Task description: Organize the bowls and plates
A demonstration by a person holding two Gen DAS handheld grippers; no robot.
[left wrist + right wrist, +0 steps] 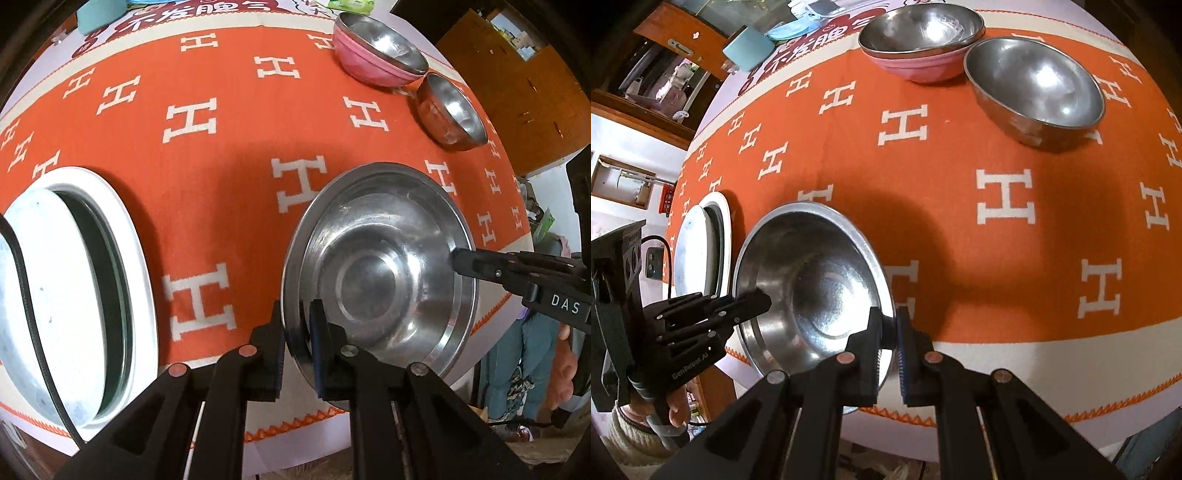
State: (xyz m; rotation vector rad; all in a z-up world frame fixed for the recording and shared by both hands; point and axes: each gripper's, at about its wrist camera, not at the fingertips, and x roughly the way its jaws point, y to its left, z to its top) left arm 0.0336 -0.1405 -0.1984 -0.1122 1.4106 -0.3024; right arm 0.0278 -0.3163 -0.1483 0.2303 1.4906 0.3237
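**Both jaws clamped on the steel plate's rim**

My left gripper (pixel 297 343) had its jaws pinched nearly shut on the rim of the steel plate (pixel 376 273), one pad inside the rim and one outside, at the edge nearest my left camera. My right gripper (pixel 888 341) gripped the same steel plate (pixel 812 280) on the opposite edge, its jaws likewise closed down on the thin rim with only the metal between them. In the left view I could see my right gripper's black fingertips meeting the plate's far edge; in the right view the left gripper did the same from the other side, with a hand (pixel 670 410) and a knitted sleeve (pixel 631 439) behind it.

The plate sat between my two grippers near the front edge of the surface (pixel 229 147), which was covered in an orange cloth patterned with white H letters. Whether the plate rested on the cloth or was lifted just clear of it, I could not tell.

To the plate's left lay a white plate (pixel 125 236) with a pale, flat round dish (pixel 44 295) on top of it. Farther back stood a pink bowl (pixel 923 66) with a steel bowl (pixel 919 26) nested inside it, and just beside that a second steel bowl (pixel 1038 92) standing alone and upright on the cloth.
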